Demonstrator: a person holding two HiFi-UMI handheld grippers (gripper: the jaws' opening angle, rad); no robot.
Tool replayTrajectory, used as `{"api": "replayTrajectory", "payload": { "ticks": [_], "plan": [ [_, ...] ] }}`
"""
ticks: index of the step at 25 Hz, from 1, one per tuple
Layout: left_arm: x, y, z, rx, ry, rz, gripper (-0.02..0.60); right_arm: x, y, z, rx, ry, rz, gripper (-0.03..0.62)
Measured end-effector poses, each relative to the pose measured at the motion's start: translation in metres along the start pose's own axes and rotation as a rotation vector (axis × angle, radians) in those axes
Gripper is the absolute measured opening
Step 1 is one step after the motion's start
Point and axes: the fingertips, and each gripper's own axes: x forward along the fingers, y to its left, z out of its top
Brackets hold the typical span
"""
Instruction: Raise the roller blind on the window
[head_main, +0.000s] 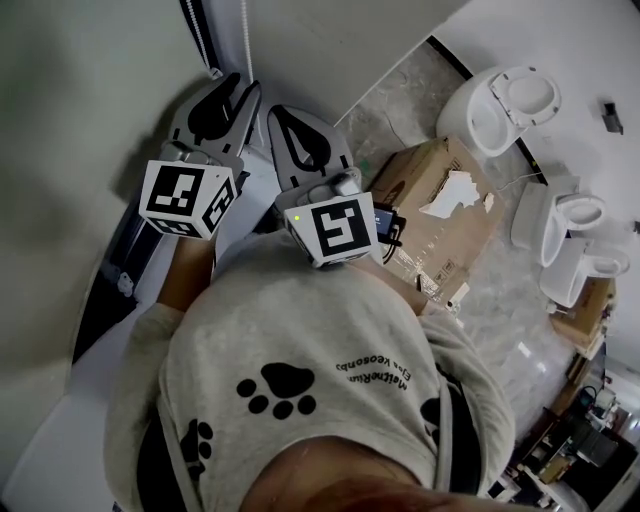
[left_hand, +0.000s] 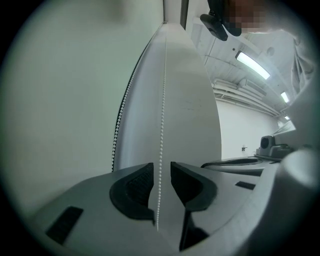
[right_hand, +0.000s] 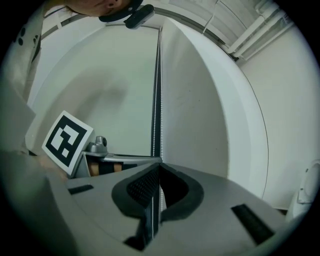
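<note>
Bead chain (left_hand: 162, 100) of roller blind hangs straight down along window frame (left_hand: 192, 105) edge; blind fabric itself not clearly told. Right gripper (right_hand: 159, 172) clenched on chain strand. Left gripper (left_hand: 161, 182) released, jaws apart, strand between them untouched. Risks: thin pinch lets beads slip under pull; left closing off-centre misses strand.

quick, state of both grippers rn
Left gripper: open, the chain hangs between its fingers, not pinched.
Right gripper: shut on the chain.
</note>
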Motion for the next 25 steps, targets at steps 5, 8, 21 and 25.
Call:
{"api": "replayTrajectory", "payload": {
  "ticks": [5, 8, 21, 25],
  "plan": [
    [0.021, -0.002, 0.001, 0.026, 0.013, -0.031, 0.106, -0.003, -0.013, -0.005, -0.008, 0.030, -0.034, 0.009],
    [0.029, 0.002, 0.004, 0.028, 0.023, -0.023, 0.086, -0.004, -0.014, -0.004, -0.005, 0.017, -0.027, 0.009],
    [0.010, -0.010, -0.017, 0.098, 0.065, -0.047, 0.009, -0.008, -0.012, -0.003, -0.002, 0.028, -0.007, 0.009],
    [0.000, -0.009, -0.024, 0.050, 0.036, -0.036, 0.009, -0.006, -0.004, -0.004, 0.015, 0.009, 0.019, 0.009]
  ]
}}
